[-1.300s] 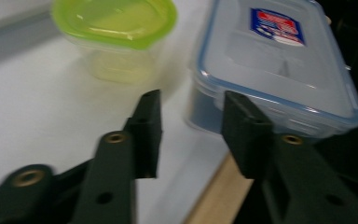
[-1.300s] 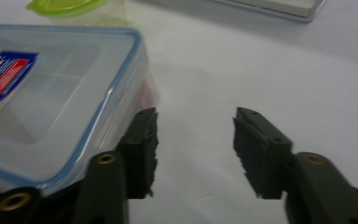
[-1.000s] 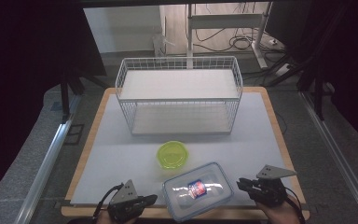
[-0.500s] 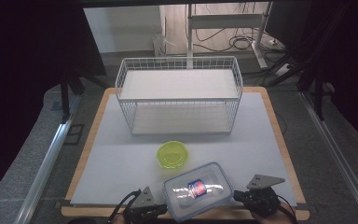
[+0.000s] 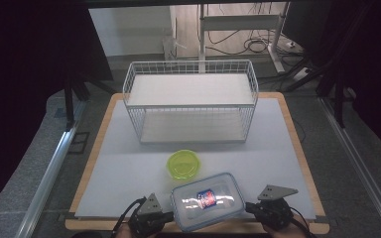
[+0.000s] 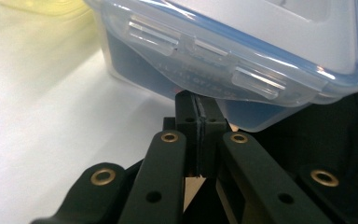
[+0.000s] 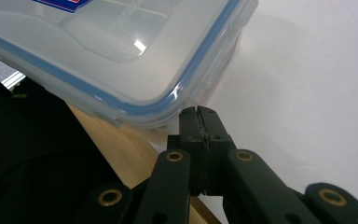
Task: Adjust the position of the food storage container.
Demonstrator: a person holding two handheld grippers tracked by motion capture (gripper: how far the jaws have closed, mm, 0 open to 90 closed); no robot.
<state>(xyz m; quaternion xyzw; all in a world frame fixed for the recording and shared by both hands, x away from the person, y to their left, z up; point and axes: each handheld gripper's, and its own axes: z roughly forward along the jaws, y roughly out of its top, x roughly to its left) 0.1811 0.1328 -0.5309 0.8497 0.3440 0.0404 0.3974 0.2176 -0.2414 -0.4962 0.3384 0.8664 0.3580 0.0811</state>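
A clear plastic box (image 5: 207, 201) with a blue-sealed lid and a red and blue label lies near the table's front edge, between both grippers. My left gripper (image 5: 170, 217) is shut, its tips (image 6: 196, 100) tucked under the box's (image 6: 242, 42) clip side, with nothing between the pads. At the box's right end, my right gripper (image 5: 248, 208) has just been closing and is shut on nothing. Its tips (image 7: 199, 114) sit just below the rounded lid corner of the box (image 7: 107, 42).
A round yellow-green bowl (image 5: 183, 164) sits on the white mat (image 5: 124, 168) just behind the box. A white wire basket (image 5: 191, 99) stands at the back of the wooden board (image 5: 298, 148). Dark floor and rails flank the table.
Both grippers have moved inward to the box's ends, the left one rightward and the right one leftward and nearer the front edge. The box has hardly shifted.
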